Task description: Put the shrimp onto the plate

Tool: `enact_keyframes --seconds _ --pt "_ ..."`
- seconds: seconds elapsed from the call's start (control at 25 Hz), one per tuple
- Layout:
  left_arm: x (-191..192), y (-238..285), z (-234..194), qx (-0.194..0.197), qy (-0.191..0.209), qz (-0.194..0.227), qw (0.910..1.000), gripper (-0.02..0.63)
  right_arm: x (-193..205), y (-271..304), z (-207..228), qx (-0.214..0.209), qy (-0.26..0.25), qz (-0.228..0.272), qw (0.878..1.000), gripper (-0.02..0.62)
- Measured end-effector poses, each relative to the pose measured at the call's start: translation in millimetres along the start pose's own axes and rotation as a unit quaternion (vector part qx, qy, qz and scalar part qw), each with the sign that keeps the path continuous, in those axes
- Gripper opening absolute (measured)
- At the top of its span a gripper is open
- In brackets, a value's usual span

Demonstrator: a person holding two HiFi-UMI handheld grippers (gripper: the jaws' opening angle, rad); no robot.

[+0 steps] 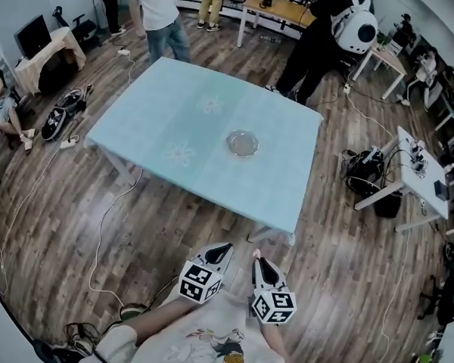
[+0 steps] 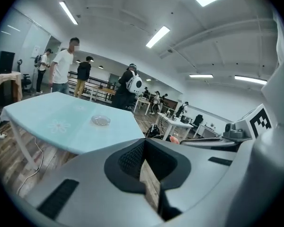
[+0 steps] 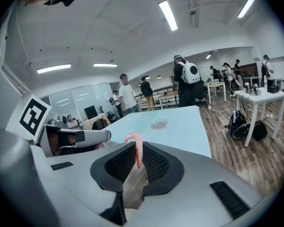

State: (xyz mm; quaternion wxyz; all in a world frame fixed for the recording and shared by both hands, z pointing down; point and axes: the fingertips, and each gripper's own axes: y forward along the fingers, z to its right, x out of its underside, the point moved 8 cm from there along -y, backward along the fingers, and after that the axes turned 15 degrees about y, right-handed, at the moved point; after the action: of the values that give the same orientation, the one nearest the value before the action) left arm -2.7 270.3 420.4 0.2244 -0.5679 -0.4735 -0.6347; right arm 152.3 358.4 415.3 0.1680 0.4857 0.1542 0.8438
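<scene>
A pink shrimp [image 3: 134,143] is pinched upright between the pads of my right gripper [image 3: 136,156], its curled end poking above the jaws. In the head view that gripper [image 1: 256,262] hovers over the wooden floor short of the table's near edge, shrimp [image 1: 256,253] at its tip. The small clear glass plate [image 1: 242,143] sits right of centre on the light-blue table [image 1: 174,112], far ahead of both grippers. My left gripper [image 1: 221,250] is beside the right one, shut with nothing in it [image 2: 143,151]. The plate [image 2: 101,120] [image 3: 158,123] shows small in both gripper views.
Several people stand beyond the table's far side, one with a white backpack [image 1: 357,27]. White desks [image 1: 422,174], bags [image 1: 363,171] and cables [image 1: 106,225] lie on the floor around the table. My own legs and shoes [image 1: 129,311] are below the grippers.
</scene>
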Motion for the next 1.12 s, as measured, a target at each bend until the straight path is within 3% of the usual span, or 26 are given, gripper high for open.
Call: enact_keyframes --seconds 0.28,0.6,1.12 --pt "-20.7 31.4 -74.5 -0.03 -0.03 0.021 0.9989 0.007 -54.5 83.0 -19.3 -0.013 -0.054 -0.01 0.998 0.063" --pt "-17.8 51.2 -106.5 -0.056 -0.072 0.013 0.9957 0.008 -73.4 136.1 -24.3 -0.026 -0.07 -0.033 0.997 0.063" --pt "-48.6 129.0 -174.0 -0.099 -0.054 -0.01 0.9936 0.008 -121.0 251.1 19.8 -0.047 -0.069 -0.064 0.994 0.064"
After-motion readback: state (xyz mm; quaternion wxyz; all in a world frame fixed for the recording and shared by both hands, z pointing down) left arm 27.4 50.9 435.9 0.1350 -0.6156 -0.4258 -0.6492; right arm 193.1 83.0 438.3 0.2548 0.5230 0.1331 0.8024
